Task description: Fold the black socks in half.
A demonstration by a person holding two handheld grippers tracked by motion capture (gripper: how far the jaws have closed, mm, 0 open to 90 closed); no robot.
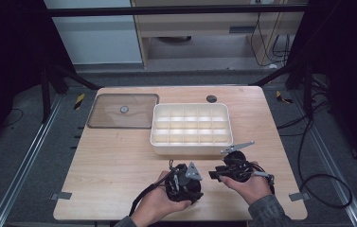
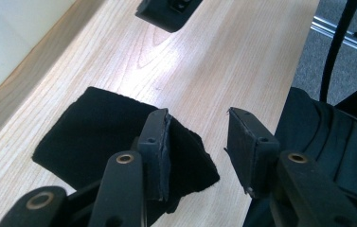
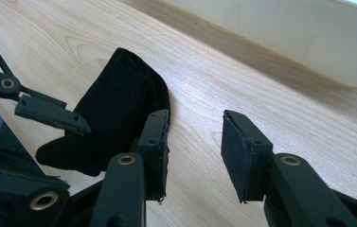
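I've got the table [image 1: 119, 165] in front of me, bare wood across the near half, which gives me working room right where both hands sit. Behind that, the tray [image 1: 191, 146], a white divided box, stands square to the table edge with every compartment I can see empty; I take it as the place things are meant to go. Its lid [image 1: 119, 113] lies flat to the left of it, just beside, so the box is already open and out of my way.

Now the grippers. The left gripper [image 2: 197, 142] is down near the front edge, jaws set moderately wide with nothing between them. The right gripper [image 3: 195, 142] sits close beside it, nearer the tray, jaws likewise parted and empty. They face each other across a small gap, I'd say so both can work the same piece.

That piece is the sock [image 3: 114, 113], black, lying flat on the wood between the two grippers and just in front of the tray wall. In the right gripper view its long axis runs diagonally away from my jaws, towards the tray. In the left gripper view the sock [image 2: 95, 132] lies under and beyond my left-hand jaw. It looks folded or doubled. Which end is the toe, I can't tell.
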